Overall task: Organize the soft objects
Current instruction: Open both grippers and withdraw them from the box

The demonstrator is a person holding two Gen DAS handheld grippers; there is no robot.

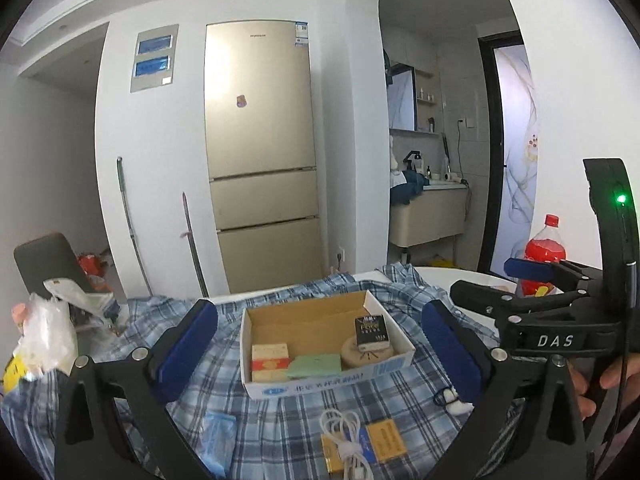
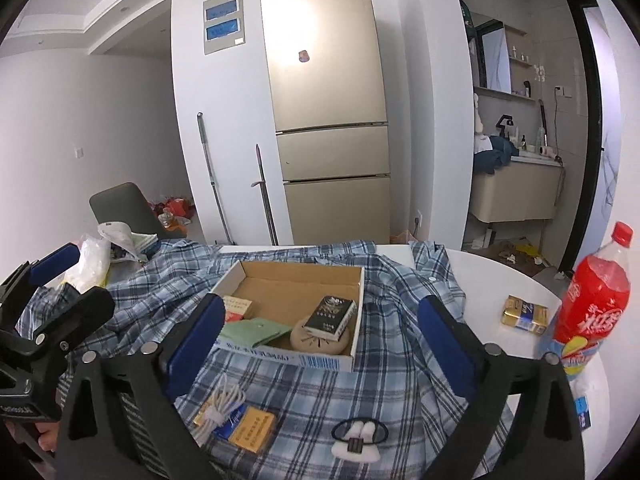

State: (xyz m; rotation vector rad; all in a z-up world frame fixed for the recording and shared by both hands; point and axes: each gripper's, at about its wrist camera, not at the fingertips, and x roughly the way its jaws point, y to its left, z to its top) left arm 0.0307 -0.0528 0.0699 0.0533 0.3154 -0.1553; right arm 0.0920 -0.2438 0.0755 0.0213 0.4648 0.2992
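White-walled room, gold fridge [image 1: 260, 152] at the back, round white table [image 2: 480, 280] up front. Found a plaid shirt [image 2: 320, 392] spread and rumpled over most of that table, with a cardboard box [image 1: 320, 384] sitting on it. Saw cigarette packs, a green pouch [image 1: 314, 366] and a round beige piece inside the box. Spotted a coiled white cable [image 2: 224, 404] over a yellow packet on the near cloth, and a hair tie [image 2: 358, 440] with white plush puffs just beside it, to the right. Noted a red soda bottle [image 2: 592, 300] standing on bare tabletop at the right edge.

Held the left gripper [image 1: 320, 312] above the near cloth, pads spread wide, nothing between them. Held the right gripper [image 2: 322, 308] likewise: spread, empty, aimed at the box.

Judged the shirt light, limp and prone to drag; pinned under the box, so likely to pull box and clutter along if tugged. Would pinch a raised fold or the collar edge, not flat cloth. Judged the hair tie featherlight and squashy; best nipped across the plush puffs, since the thin elastic loop could slip through the pads.
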